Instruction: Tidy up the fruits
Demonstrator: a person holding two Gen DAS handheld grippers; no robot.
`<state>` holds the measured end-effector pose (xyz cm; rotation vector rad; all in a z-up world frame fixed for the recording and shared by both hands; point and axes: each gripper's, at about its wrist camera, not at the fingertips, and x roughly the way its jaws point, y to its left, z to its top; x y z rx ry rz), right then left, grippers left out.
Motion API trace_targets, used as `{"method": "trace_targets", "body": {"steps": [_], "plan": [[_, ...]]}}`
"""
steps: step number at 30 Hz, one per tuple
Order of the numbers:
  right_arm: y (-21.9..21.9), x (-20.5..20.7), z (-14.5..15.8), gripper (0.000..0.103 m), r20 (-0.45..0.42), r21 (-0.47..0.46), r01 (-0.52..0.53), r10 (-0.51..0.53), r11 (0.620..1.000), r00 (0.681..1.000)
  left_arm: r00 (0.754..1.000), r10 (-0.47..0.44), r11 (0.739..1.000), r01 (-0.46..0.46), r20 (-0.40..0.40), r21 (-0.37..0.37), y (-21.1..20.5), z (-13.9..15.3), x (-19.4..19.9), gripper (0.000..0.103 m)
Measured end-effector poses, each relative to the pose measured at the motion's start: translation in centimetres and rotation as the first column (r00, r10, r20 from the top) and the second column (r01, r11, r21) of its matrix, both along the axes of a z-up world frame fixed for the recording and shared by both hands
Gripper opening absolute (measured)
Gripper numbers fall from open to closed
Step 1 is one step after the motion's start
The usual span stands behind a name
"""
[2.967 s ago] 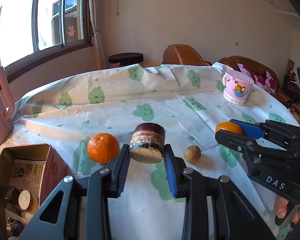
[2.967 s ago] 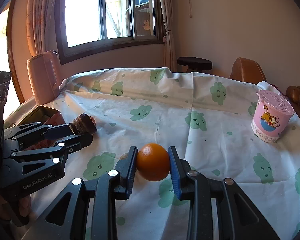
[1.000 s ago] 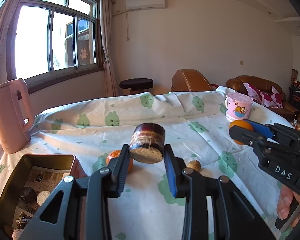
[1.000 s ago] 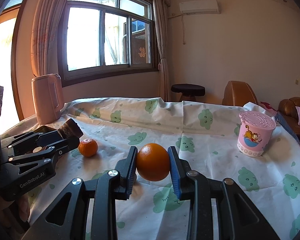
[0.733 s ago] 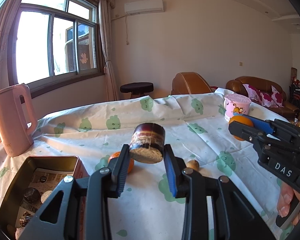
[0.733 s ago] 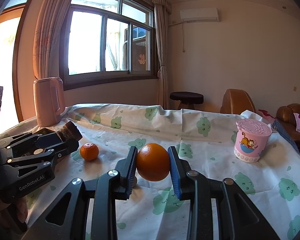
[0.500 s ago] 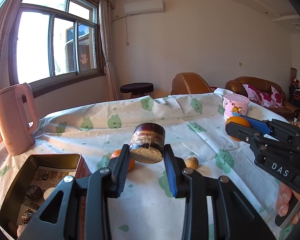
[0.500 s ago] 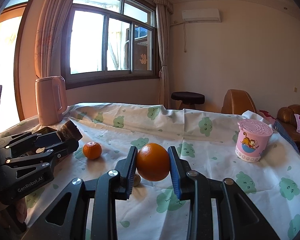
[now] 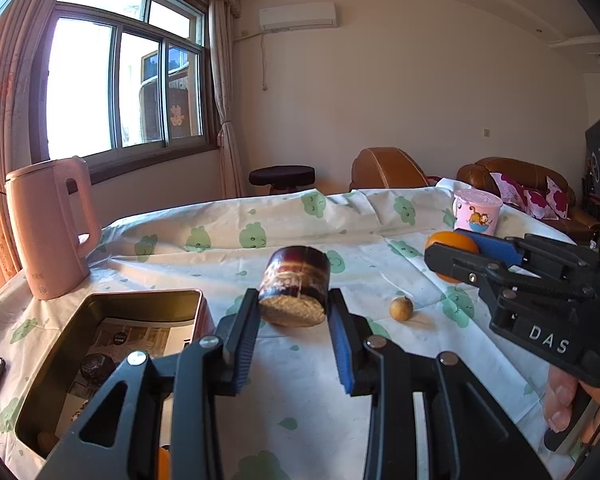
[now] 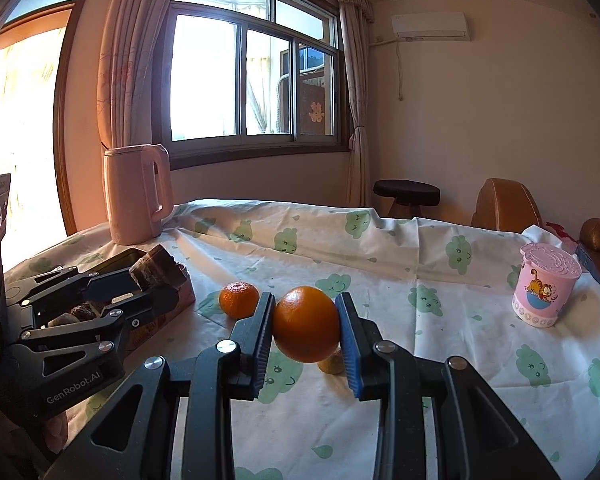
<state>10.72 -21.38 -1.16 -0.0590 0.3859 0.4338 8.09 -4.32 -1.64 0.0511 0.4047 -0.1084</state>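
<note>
Both grippers have risen from the table; left gripper (image 9: 294, 342) jaws hold the sugarcane piece (image 9: 294, 286) nearer the tin (image 9: 140, 300); right gripper (image 10: 306, 346) jaws hold the orange (image 10: 306, 323), so both seem ready for placing.

Both grippers are built of matte black plastic links joined by silver screws, with blue ribbed pads lining the jaws. The left gripper (image 9: 294, 342) is lettered "GenRobot.AI" in white, the right gripper (image 10: 306, 342) "DAS". Bare fingertips (image 9: 560, 404) are seen under its handle.
</note>
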Motion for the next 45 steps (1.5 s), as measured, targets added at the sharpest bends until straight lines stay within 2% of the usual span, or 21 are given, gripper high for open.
{"method": "trace_targets", "body": {"steps": [16, 45], "plan": [[6.5, -1.4, 2.4, 0.033, 0.046, -0.024, -0.144, 0.145, 0.989, 0.988, 0.995, 0.098, 0.995, -0.098, 0.0, -0.03, 6.1, 0.3, -1.8, 0.036], [14.7, -1.7, 2.5, 0.033, 0.032, -0.06, -0.279, 0.281, 0.958, 0.959, 0.979, 0.202, 0.979, -0.202, -0.009, -0.04, 12.1, -0.2, -3.0, 0.036]]}}
